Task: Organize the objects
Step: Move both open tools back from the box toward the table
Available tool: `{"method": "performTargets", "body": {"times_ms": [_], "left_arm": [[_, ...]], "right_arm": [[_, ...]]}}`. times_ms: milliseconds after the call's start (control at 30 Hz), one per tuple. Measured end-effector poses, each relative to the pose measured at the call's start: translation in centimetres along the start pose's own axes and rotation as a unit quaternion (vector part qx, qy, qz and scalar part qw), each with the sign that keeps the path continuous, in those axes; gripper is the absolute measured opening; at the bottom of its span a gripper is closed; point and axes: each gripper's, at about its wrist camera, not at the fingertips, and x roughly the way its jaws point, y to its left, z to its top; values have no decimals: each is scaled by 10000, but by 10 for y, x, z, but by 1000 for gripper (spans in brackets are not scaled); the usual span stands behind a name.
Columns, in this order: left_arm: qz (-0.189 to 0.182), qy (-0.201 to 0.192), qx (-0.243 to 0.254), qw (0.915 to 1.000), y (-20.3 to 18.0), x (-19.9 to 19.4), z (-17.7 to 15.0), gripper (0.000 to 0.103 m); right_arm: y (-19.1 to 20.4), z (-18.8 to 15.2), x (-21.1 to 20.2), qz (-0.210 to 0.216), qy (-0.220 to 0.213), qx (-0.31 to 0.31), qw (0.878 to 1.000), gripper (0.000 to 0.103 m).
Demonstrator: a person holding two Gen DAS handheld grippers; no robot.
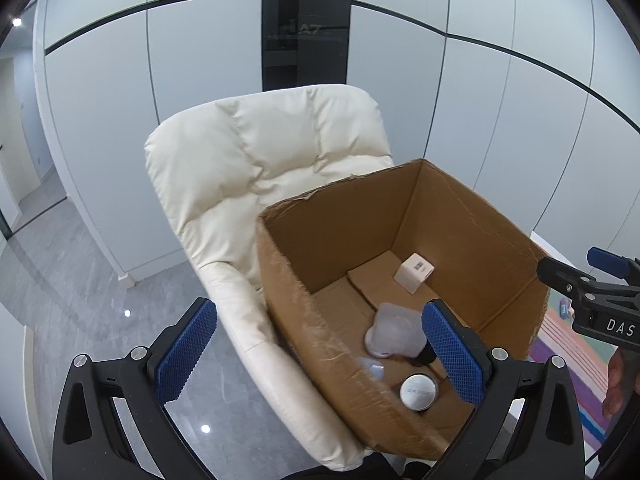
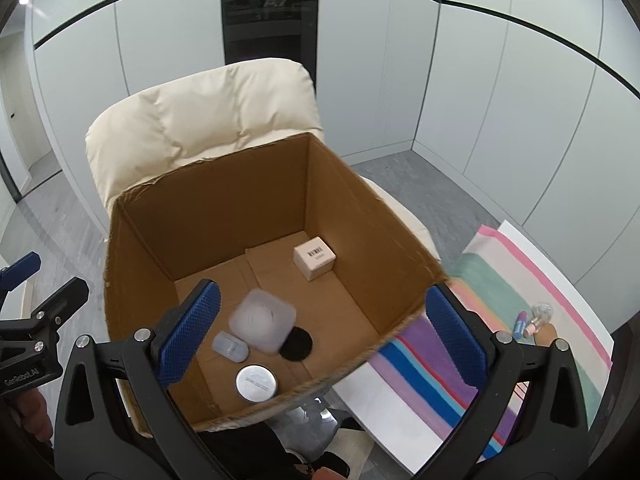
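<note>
Inside, translucent container [image 2: 262,326] blurred, orientation unclear, cardboard box [image 2: 360,216] upright.

Brown cardboard box [image 2: 360,208], cream chair [image 2: 192,112], striped multicoloured cloth [image 2: 500,280], perhaps frosted-white container [image 2: 262,322].

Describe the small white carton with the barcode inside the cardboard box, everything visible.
The small white carton is a near-cubic paperboard pack, pale cream, closed, with a black barcode printed on its upward face. It sits flat on the floor of the cardboard box, near the far right corner, turned slightly askew. It stands apart from the other items; neither gripper touches it.
</note>
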Motion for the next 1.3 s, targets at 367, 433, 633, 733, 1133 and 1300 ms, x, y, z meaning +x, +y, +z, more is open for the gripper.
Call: {"method": "performTargets", "body": {"times_ms": [367, 433, 633, 733, 1133, 1300], "left_arm": [[-270, 30, 233, 9994, -45, 6, 2, 103], [-314, 15, 290, 9991, -53, 5, 2, 103], [-453, 11, 349, 9984, -73, 8, 4, 103], [-532, 6, 399, 9978, -84, 8, 4, 103], [-828, 24, 664, 9943, -131, 9, 2, 103], [-957, 36, 778, 9924, -152, 10, 1, 103]], "right_arm": [[-40, -11, -9, -155, 16, 210, 9997, 103], [-46, -14, -12, -204, 0, 218, 9996, 103], [-66, -20, -17, -341, 18, 319, 9989, 103], [-78, -24, -20, -412, 24, 396, 9984, 103], [-119, -39, -31, -661, 74, 658, 9956, 103], [-137, -47, -36, -769, 106, 775, 9940, 103]]}}
